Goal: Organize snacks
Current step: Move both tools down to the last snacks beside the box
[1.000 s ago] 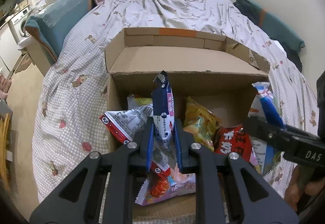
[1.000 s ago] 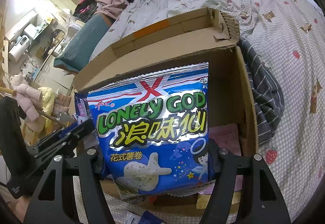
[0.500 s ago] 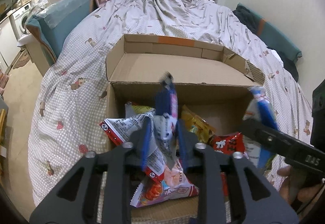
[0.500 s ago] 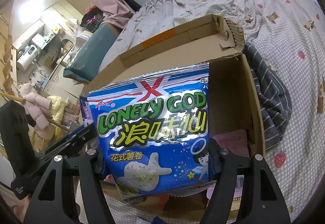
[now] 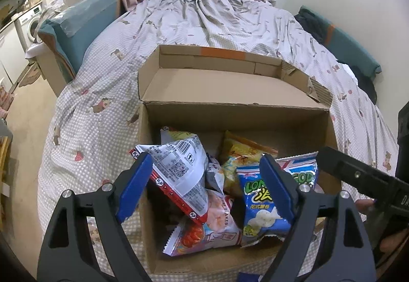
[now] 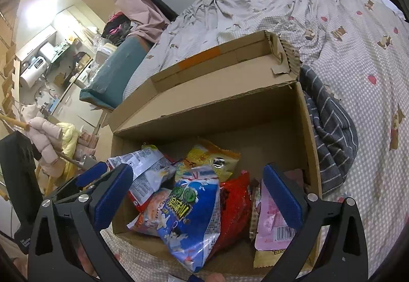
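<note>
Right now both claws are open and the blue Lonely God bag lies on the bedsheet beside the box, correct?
Not quite. Both claws are open, but the blue Lonely God bag lies inside the cardboard box among the other snacks, as the right wrist view shows.

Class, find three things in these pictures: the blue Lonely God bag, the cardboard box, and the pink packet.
Blue Lonely God bag (image 5: 263,202): left wrist view, on its printed front.
Cardboard box (image 6: 255,113): right wrist view, on its bare inner back wall.
Pink packet (image 6: 271,225): right wrist view, on its pink face above the barcode.
</note>
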### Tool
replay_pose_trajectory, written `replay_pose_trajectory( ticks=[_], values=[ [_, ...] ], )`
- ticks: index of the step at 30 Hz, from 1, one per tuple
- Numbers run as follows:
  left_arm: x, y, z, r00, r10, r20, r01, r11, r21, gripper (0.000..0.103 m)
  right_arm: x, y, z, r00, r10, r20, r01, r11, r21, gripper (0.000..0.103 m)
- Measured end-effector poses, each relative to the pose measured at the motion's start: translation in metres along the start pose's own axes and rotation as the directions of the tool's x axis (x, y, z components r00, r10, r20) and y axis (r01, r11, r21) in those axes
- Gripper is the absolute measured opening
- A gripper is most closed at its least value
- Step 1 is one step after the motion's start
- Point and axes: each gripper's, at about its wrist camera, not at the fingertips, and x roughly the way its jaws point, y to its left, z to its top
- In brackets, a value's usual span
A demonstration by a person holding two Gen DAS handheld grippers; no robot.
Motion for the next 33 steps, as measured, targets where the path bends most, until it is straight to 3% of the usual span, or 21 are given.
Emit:
replay_pose_trajectory(
  ticks=[8, 15, 22, 25, 33],
  values=[
    [-0.015, 0.005, -0.007, 1.000, 0.009, 0.028, -0.010, 1.000, 0.019, 0.083, -0.012, 0.005, -0.006, 1.000, -0.009, 0.007, 0.009, 1.000, -0.020, 0.103],
    [-0.036, 0.015, -0.011, 0.999, 0.006, 0.039, -0.005, 1.000, -0.024, 0.083, -0.033, 0.004, -0.014, 1.000, -0.010, 0.017, 0.009, 1.000, 0.016, 0.103],
    [-0.053, 0.018, -0.030, 1.000, -0.003, 0.031, 0.005, 0.999, -0.043, 0.083, -0.051, 0.017, -0.033, 1.000, -0.018, 0.002, 0.018, 1.000, -0.023, 0.103],
    [-0.060, 0.020, -0.039, 1.000, -0.016, 0.019, 0.017, 0.998, -0.059, 0.091, -0.057, 0.018, -0.046, 1.000, -0.024, -0.009, 0.023, 0.999, -0.025, 0.103],
    [-0.084, 0.003, -0.062, 0.999, -0.012, 0.039, 0.010, 0.999, 0.036, 0.093, -0.073, 0.017, -0.077, 0.999, -0.045, -0.026, 0.045, 0.999, 0.002, 0.103]
  ],
)
